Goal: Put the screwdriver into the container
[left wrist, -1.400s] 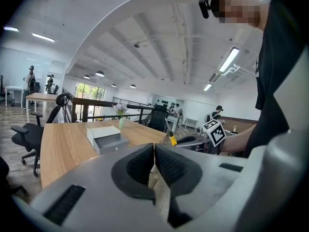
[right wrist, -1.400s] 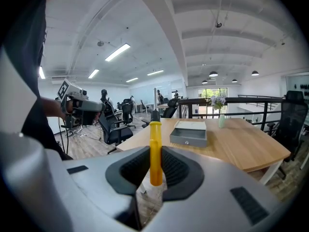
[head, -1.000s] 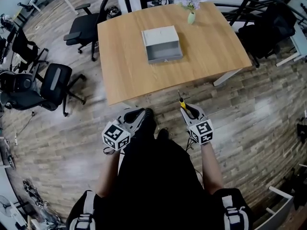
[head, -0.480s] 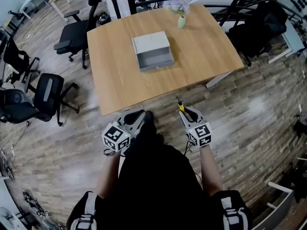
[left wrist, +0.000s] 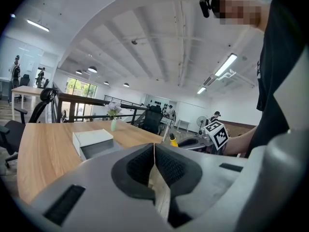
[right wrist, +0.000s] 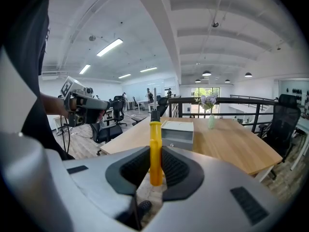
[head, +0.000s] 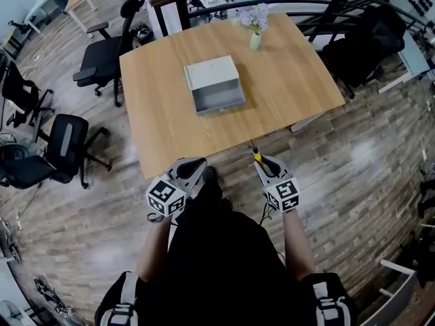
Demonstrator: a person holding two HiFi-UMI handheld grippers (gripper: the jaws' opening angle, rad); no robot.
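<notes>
A yellow-handled screwdriver (right wrist: pixel 155 149) stands upright between the pads of my right gripper (right wrist: pixel 155 164), which is shut on its handle; its thin shaft points toward the table. In the head view the right gripper (head: pixel 265 167) hovers just off the table's near edge, the screwdriver (head: pixel 256 156) sticking out ahead of it. The grey open container (head: pixel 215 84) lies on the wooden table (head: pixel 156 114), well beyond both grippers; it also shows as a grey box (right wrist: pixel 177 133). My left gripper (head: pixel 191 170) is held level beside the right, its jaws shut with nothing between them (left wrist: pixel 153 164).
A small vase of flowers (head: pixel 254 34) stands at the table's far side. Black office chairs (head: pixel 58 148) stand left of the table on the wood floor, and a dark railing (head: pixel 319 5) curves behind it. The person's dark torso fills the lower head view.
The table and container have drifted slightly left and lower in the head view as the person steps closer. Both grippers keep their pose and the screwdriver stays gripped.
</notes>
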